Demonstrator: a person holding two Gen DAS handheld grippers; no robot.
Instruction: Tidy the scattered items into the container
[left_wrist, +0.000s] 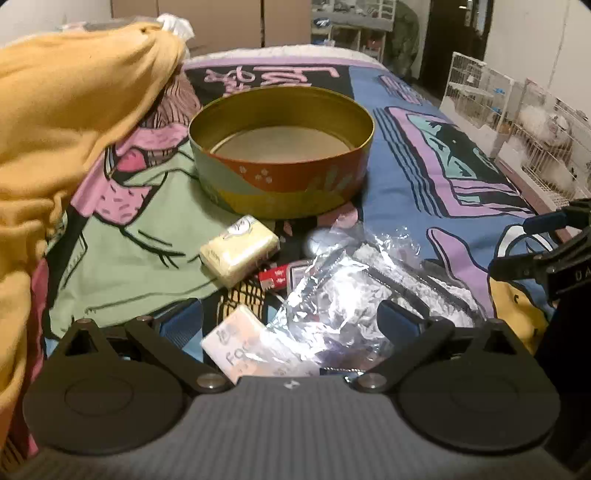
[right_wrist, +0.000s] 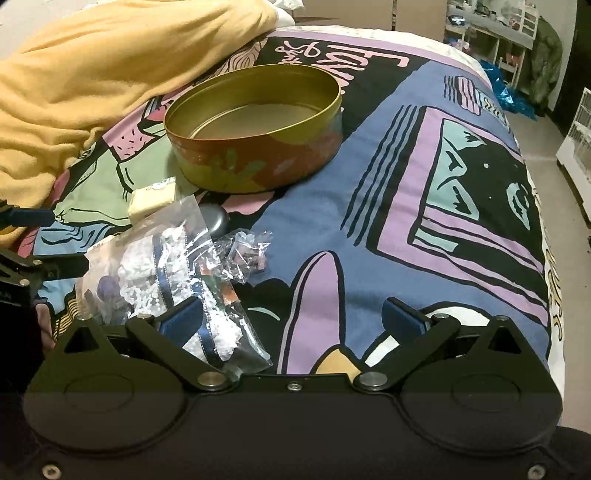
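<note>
Scattered items lie on the printed bedspread (right_wrist: 369, 206) just in front of the round tin (left_wrist: 282, 173), which stands empty with nothing in it yet. Nearest the tin is a pale wrapped bar (left_wrist: 240, 254); just beyond that, farther from the tin, sit a small red packet (left_wrist: 275, 277), a crinkly clear bag of lace trim (right_wrist: 166, 266) and a white labelled block (left_wrist: 240, 343).

Both tools are wide open and hold nothing. The left gripper (left_wrist: 291, 325) hovers over the white block and the edge of the clear bag — both lie between its spread fingers, untouched as far as I can tell. The right gripper (right_wrist: 291, 325) has the bag's near corner by its left finger, mostly bare bedspread between.

My guess at doing it well: pinch a firm item squarely, not loose film, lift clear of the tin's rim — then release low inside.
</note>
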